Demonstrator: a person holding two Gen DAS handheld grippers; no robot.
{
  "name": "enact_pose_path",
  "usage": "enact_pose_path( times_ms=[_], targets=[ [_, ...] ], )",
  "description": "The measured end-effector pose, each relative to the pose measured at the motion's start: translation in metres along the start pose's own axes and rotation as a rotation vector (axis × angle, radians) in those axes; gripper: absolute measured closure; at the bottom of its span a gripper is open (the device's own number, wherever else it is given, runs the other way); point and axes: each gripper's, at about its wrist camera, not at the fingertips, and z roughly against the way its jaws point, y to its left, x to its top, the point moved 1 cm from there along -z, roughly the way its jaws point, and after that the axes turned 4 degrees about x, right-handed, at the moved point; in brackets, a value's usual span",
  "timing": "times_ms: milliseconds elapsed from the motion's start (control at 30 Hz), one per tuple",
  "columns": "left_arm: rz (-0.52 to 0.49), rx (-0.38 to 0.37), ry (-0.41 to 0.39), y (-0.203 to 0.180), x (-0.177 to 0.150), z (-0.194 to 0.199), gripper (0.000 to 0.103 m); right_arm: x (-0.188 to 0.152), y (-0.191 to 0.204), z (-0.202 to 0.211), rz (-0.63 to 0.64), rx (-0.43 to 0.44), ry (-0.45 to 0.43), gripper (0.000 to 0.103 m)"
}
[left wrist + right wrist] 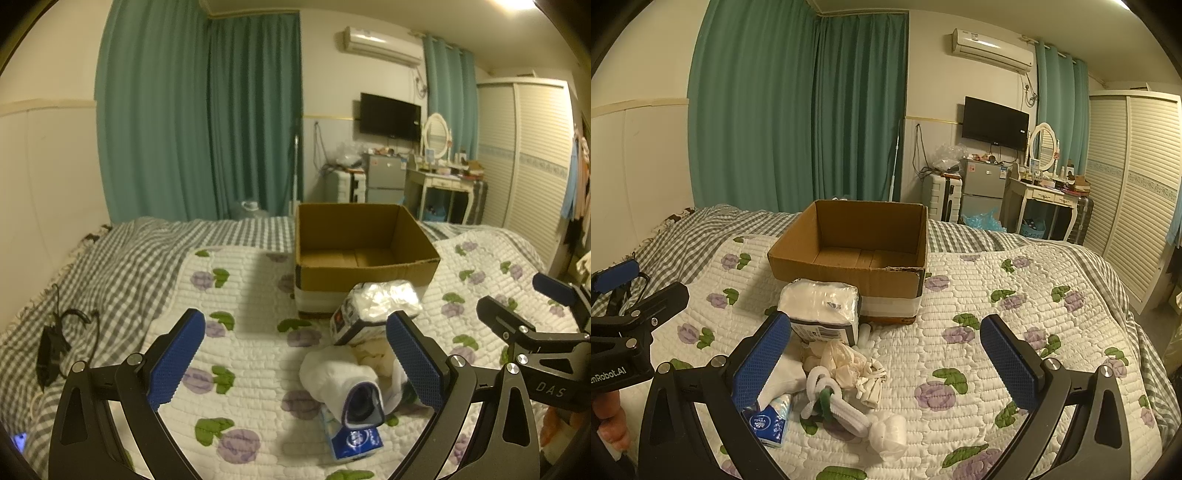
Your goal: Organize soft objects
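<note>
An open, empty cardboard box (364,271) (849,271) stands on the quilted bed. In front of it lies a pile of soft things: a clear-wrapped white pack (376,308) (822,310), a rolled white sock (343,384), a cream cloth (846,360), a white and green plush rope (836,404) and a blue tissue pack (354,441) (768,421). My left gripper (299,362) is open above the quilt, left of the pile. My right gripper (886,363) is open over the pile's right side and also shows in the left wrist view (517,302).
A floral quilt (997,332) lies over a grey checked blanket (110,266). A black cable and charger (55,339) lie at the bed's left. Beyond the bed stand green curtains, a small fridge (984,181), a dressing table (1045,195) and a wardrobe (1134,192).
</note>
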Motion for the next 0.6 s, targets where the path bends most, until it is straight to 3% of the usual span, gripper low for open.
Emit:
enact_pose_path(
  times_ms=[333,600],
  targets=[
    [-0.002,-0.002,-0.005,-0.004,0.004,0.007,0.002,0.0,0.001,0.001,0.004,-0.001,0.0,0.0],
    [0.013,-0.025,-0.014,-0.005,0.019,0.034,0.003,0.013,-0.003,0.028,-0.006,-0.002,-0.014,0.0]
  ],
)
